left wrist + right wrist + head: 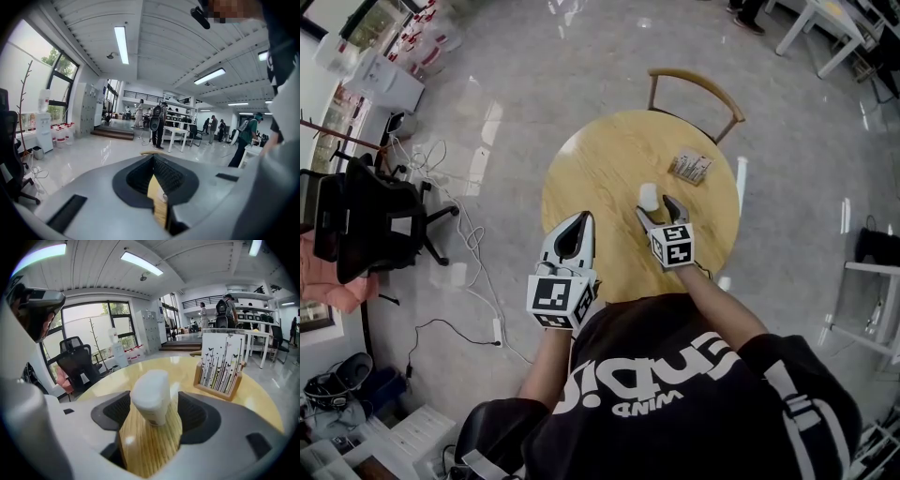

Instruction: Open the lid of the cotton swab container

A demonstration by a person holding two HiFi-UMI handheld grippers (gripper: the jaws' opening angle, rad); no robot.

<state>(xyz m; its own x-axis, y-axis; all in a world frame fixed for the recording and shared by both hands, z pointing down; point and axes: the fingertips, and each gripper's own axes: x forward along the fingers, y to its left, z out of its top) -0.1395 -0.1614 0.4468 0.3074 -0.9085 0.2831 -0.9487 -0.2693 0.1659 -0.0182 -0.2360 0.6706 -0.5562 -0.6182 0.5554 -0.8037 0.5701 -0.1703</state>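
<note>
one closed cotton swab container [151, 392] stands between the right gripper's [657, 208] parted jaws; left gripper [579, 223] pressed together.

The left tool [153, 158] has its jaws pressed together with nothing between them. A sliver of wooden tabletop [158, 206] shows beneath it, and a water dispenser [44, 131] stands far off to its left.

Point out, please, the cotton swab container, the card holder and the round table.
cotton swab container [151, 397], right gripper view, middle of its white front.
card holder [220, 364], right gripper view, its printed front card.
round table [600, 173], head view, bare wood left of centre.
</note>
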